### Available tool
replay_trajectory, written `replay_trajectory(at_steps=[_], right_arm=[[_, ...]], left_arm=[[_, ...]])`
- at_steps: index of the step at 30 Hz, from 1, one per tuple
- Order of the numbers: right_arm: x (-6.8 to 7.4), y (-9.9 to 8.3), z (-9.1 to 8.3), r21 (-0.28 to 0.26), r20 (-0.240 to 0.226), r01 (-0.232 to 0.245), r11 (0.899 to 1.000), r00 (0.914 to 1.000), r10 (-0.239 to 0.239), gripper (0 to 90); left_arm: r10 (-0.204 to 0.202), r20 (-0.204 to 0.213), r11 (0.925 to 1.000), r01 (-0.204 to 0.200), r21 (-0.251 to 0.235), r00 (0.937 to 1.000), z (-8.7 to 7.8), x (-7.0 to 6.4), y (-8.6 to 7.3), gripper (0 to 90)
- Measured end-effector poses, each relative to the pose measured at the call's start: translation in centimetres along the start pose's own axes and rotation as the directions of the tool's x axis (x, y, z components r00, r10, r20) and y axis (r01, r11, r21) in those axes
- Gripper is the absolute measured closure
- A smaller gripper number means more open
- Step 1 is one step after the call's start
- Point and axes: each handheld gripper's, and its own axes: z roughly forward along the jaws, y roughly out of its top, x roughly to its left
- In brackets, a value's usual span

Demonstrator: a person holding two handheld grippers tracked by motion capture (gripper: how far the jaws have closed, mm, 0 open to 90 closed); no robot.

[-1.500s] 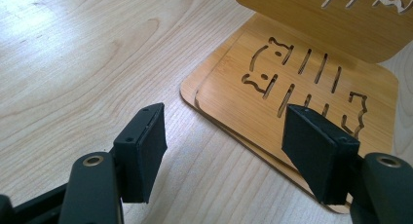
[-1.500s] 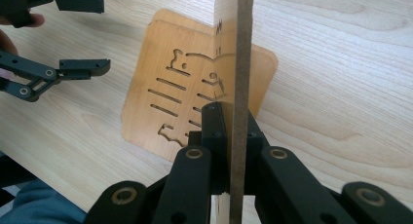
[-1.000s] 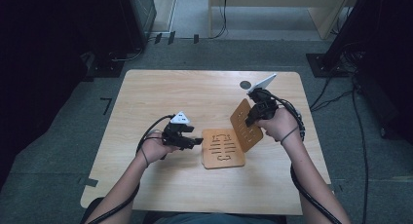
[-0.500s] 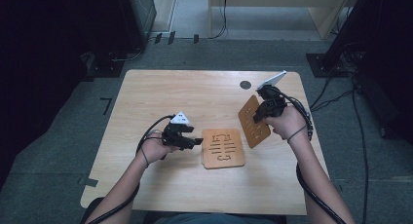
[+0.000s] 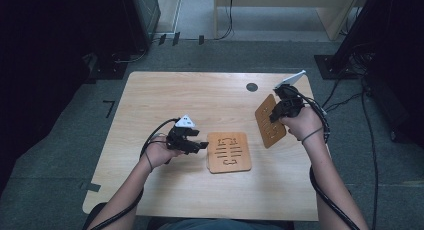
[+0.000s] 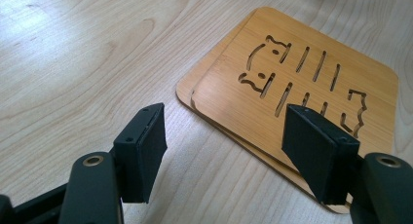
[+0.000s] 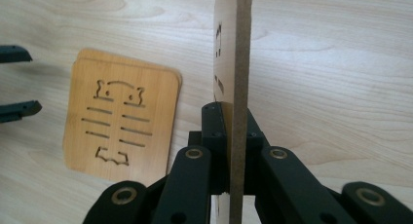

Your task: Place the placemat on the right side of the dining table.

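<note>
High view: a lifted coaster (image 5: 269,121) is clamped by the right gripper (image 5: 281,110).
Left gripper view: left gripper (image 6: 229,146) jaws apart, coaster stack (image 6: 297,102) just ahead.
Right gripper view: the coaster's edge is pinched between shut jaws.
Risk: slippage from the thin edge-grip.

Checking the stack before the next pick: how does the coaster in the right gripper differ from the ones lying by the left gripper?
The held coaster is lifted and tilted on edge, clamped by the right gripper; the stacked coasters lie flat on the table, ungripped, beside the open left gripper. The held one is single; the stack shows two layers. All share the slotted cutout pattern.
</note>
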Motion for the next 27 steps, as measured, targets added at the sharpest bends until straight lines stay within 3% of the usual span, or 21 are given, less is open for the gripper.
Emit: replay_trajectory(at_steps=[12,27], right_arm=[[-1.9,0.5,-0.3,-0.027,0.011,-0.053,0.998,0.9985,0.054,87.5],[-3.5,2.0,-0.3,-0.022,0.030,-0.114,0.993,0.9929,0.115,87.5]], left_arm=[[-0.003,0.005,1.0000,0.003,-0.004,1.0000,0.0,0.0,0.0,31.7],[0.012,0.000,0.9999,-0.012,0.003,0.9999,0.2,-0.1,0.0,31.7]])
